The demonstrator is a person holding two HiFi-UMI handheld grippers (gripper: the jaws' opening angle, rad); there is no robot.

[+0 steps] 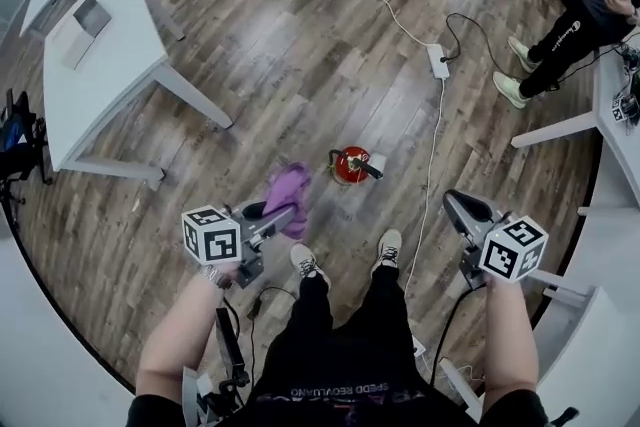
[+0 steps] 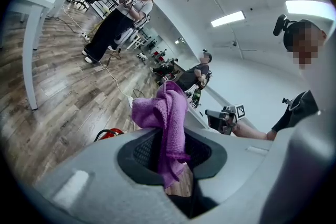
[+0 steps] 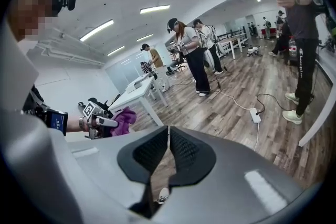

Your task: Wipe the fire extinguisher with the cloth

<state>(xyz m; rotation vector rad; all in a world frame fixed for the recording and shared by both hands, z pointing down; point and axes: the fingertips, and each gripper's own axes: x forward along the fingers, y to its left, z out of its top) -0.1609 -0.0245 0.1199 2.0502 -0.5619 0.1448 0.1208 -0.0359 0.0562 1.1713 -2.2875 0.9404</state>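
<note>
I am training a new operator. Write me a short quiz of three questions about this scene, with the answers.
1. True or false: the right gripper holds the fire extinguisher.
2. What does the left gripper grip? A) purple cloth B) power cable C) nothing
3. Fill in: the fire extinguisher rests on the wooden ___.
Key: 1 false, its jaws are together with nothing between them. 2 A. 3 floor.

In its own view the left gripper (image 2: pixel 170 150) hides most of the fire extinguisher (image 2: pixel 108 134): only a red sliver and a black handle show. In the head view, the cloth (image 1: pixel 290 187) left of the fire extinguisher is partly covered by that gripper.
</note>
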